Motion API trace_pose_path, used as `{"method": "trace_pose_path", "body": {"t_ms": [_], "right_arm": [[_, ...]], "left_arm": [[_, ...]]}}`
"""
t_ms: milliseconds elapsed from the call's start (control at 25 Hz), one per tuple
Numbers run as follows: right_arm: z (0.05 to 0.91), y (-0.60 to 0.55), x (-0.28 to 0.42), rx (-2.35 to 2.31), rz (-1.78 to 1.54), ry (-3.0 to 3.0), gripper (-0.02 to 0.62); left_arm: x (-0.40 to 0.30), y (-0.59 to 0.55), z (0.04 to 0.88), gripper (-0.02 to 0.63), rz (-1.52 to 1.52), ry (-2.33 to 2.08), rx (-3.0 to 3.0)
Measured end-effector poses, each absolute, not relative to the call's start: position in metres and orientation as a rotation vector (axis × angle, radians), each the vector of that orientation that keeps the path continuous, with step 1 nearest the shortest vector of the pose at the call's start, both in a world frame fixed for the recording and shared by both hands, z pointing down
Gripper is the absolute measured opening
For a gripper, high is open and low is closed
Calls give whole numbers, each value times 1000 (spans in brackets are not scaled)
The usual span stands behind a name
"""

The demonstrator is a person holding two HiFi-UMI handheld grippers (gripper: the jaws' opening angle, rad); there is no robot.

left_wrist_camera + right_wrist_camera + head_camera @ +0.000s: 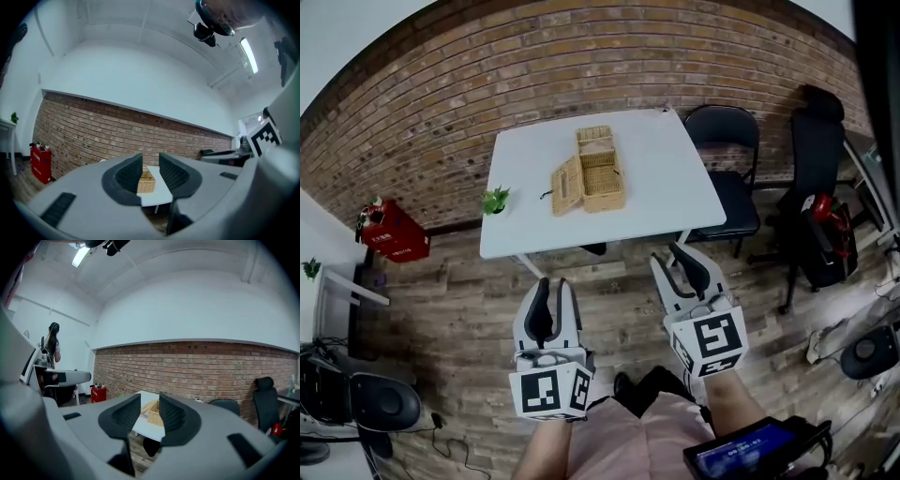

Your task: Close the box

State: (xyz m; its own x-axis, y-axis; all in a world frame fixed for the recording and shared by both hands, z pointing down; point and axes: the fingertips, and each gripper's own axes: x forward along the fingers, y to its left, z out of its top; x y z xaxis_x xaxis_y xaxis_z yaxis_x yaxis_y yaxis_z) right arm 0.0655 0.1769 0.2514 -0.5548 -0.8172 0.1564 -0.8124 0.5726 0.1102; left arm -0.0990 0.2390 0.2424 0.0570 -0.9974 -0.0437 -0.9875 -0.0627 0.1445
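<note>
A wicker box [602,178] stands open near the middle of the white table [661,178], its lid [567,186] folded out to the left and another flap lying at its far end. Both grippers hang over the wooden floor, well short of the table's near edge. My left gripper [548,284] is open with nothing between its jaws. My right gripper [680,258] is also open and empty. In the left gripper view the box [146,181] shows far off through the gap of the gripper [150,161]. The right gripper [150,404] likewise frames the box [153,414].
A small green plant [495,200] sits at the table's left edge. A black folding chair [727,141] and a black office chair [816,178] stand to the right. A red case [392,232] rests by the brick wall. A person [50,345] stands far left.
</note>
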Motion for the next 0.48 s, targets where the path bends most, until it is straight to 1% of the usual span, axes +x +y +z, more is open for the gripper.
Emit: {"method": "trace_pose_path", "body": {"t_ms": [240,480], "right_arm": [[254,152,70,1391,-15,-2590,126],[276,115,73,1392,61,-2573,124]], "left_arm": [[-93,210,254,115,-154,-2037,2231],[-87,174,269,115,-82,-2006,2230]]}}
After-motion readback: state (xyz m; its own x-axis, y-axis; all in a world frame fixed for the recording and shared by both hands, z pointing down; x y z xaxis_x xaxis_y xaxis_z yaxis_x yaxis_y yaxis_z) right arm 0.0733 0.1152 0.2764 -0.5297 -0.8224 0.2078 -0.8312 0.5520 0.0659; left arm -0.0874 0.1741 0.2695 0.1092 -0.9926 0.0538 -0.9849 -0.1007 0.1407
